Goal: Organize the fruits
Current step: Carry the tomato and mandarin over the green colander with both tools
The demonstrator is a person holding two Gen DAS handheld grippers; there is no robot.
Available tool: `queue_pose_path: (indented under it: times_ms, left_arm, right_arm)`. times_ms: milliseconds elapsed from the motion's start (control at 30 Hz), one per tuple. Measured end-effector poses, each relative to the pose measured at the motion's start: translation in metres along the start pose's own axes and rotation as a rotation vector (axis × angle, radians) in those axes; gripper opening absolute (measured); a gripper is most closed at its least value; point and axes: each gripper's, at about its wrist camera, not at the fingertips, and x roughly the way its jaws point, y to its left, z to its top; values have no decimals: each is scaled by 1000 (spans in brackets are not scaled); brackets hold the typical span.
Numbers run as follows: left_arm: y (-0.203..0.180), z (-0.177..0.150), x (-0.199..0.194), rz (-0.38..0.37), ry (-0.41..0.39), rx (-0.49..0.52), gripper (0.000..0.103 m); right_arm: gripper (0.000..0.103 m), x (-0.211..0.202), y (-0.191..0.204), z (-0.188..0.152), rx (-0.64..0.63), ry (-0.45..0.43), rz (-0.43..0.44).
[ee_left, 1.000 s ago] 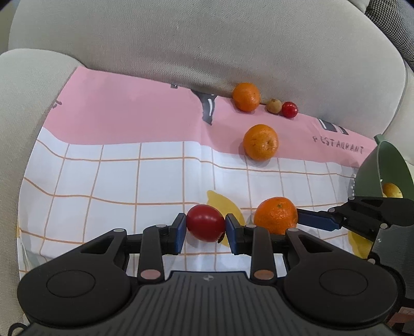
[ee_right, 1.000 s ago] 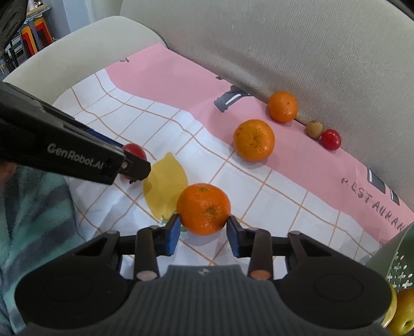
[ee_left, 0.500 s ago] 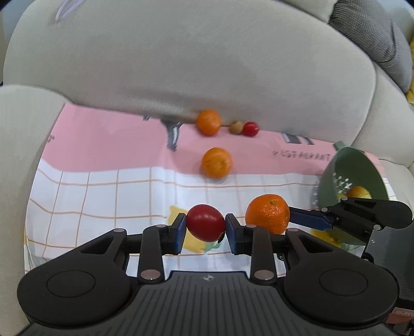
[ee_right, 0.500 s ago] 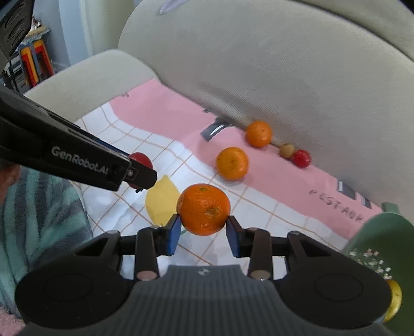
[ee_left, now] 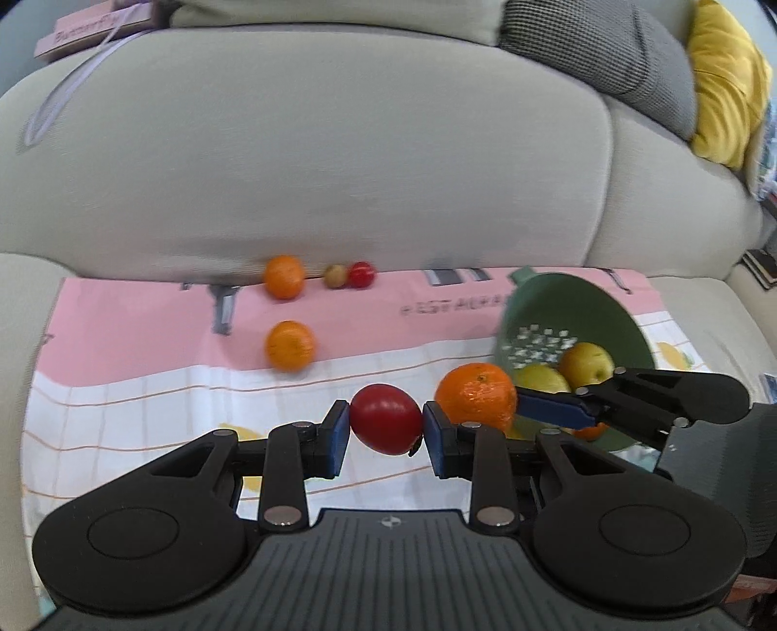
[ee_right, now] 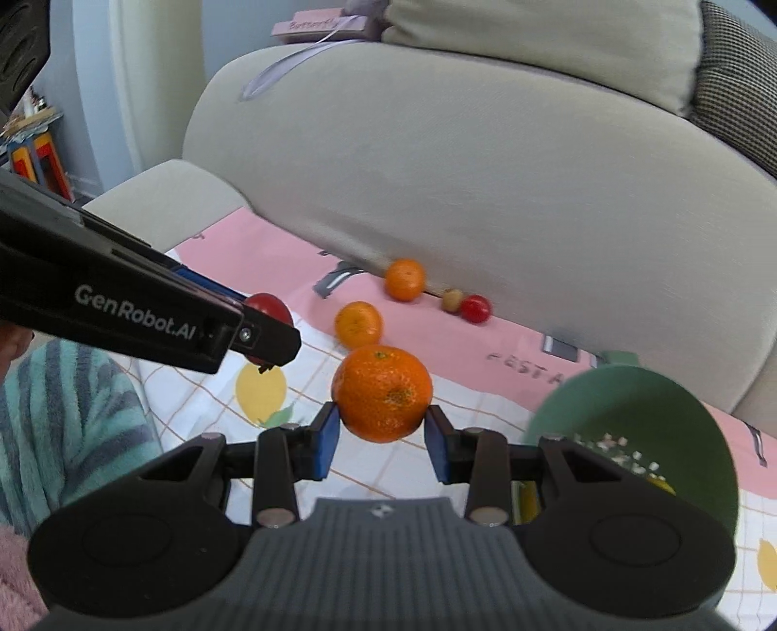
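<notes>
A beige sofa (ee_left: 340,160) is carrying a pink checked cloth (ee_left: 121,310); grey (ee_left: 607,53) and yellow (ee_left: 723,82) cushions are leaning behind. A pink box (ee_right: 320,24) is lying on top.

Bare cloth (ee_left: 145,412) lies open left of the green colander (ee_left: 626,330).

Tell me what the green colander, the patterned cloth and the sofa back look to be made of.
Green colander: likely plastic, with a smooth matte wall and evenly punched holes; coated metal is possible.
Patterned cloth: thin printed fabric, matte, lying in soft waves over the seat.
Sofa back: beige upholstery fabric with a fine, dull weave, rounded like padding. Blur hides finer texture.
</notes>
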Motion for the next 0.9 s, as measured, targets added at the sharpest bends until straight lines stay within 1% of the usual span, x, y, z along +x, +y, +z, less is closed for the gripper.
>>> queue_pose_path:
  times_ms: [200, 433, 733, 900]
  left_arm:
    - [-35, 6, 6, -40, 2, 45, 36]
    - [-75, 17, 24, -96, 19, 106, 36]
    - [-107, 28, 56, -138, 64, 146, 36]
    - [-124, 33, 75, -161, 94, 181, 36]
  right_arm:
    - [35, -14, -27, -15, 31, -4, -40]
    - [35, -20, -62, -32, 62, 19, -92]
    - [35, -13, -109, -41, 11, 58, -180]
    - [35, -4, -130, -43, 4, 89, -205]
